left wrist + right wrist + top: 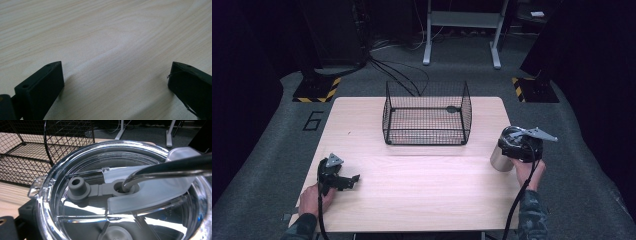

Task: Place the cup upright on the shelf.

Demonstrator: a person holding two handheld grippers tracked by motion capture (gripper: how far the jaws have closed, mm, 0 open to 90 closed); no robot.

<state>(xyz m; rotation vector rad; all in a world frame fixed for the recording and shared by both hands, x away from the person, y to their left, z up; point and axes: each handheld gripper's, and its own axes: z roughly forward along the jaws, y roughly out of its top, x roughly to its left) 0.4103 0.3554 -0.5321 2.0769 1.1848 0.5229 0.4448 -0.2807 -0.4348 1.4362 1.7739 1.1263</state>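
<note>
Tumbler (125, 195): steel body, clear lid, grey stopper, bent metal straw; clamped between the right gripper's (523, 145) jaws, above the desk (422, 185). Left gripper (116, 85): jaws spread wide, bare wood between them. Wire basket (427, 114): beyond the tumbler.

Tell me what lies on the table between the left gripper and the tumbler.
Nothing: in the high view, bare wooden tabletop runs from the left gripper to the steel tumbler held at the right gripper. The wire basket sits farther back.
</note>
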